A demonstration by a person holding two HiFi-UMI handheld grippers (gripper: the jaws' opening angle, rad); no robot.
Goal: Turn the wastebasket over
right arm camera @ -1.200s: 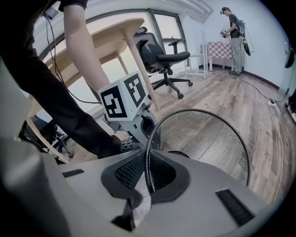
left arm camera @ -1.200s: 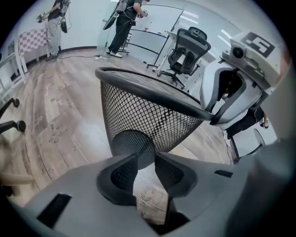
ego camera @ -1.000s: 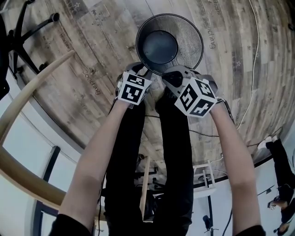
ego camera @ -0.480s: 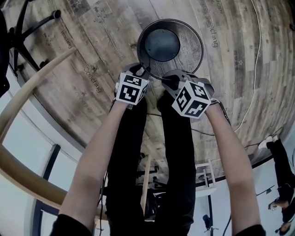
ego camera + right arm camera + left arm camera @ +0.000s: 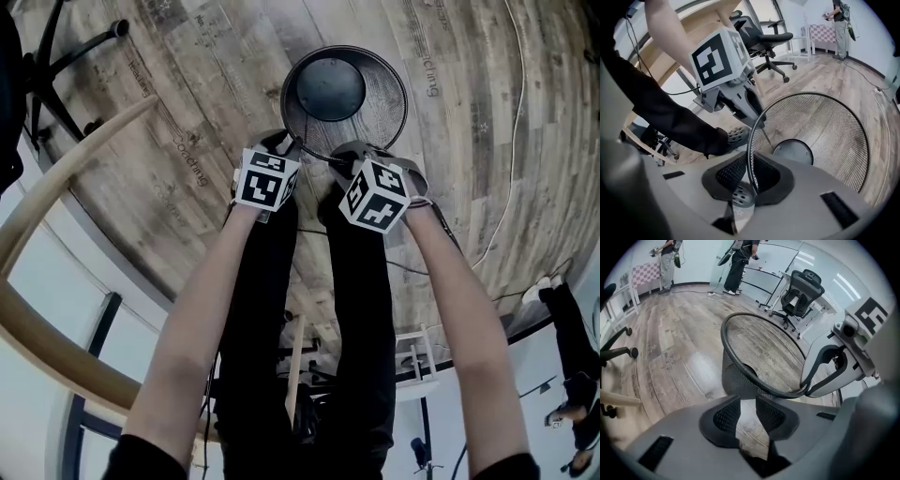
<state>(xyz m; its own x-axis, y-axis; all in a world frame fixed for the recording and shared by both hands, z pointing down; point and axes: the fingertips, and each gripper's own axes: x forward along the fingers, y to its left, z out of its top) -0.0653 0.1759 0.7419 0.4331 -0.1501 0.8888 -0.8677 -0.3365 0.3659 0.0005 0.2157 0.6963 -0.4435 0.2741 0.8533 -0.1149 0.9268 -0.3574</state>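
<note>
A black wire-mesh wastebasket stands upright on the wooden floor, mouth up, with its solid round bottom showing inside. My right gripper is at the near rim. In the right gripper view the thin rim runs between the pads of this gripper, which hold it while the jaws are opening. My left gripper hangs just outside the near-left rim. Its jaws stand apart with only floor between them, and the basket wall is just beyond the tips.
An office chair stands past the basket, and a chair base is at the far left. A curved wooden desk edge runs along the left. A cable lies on the floor at right. My shoe is next to the basket.
My right gripper has come down and slightly left onto the near rim. The left gripper has shifted a little. The basket stays upright.
</note>
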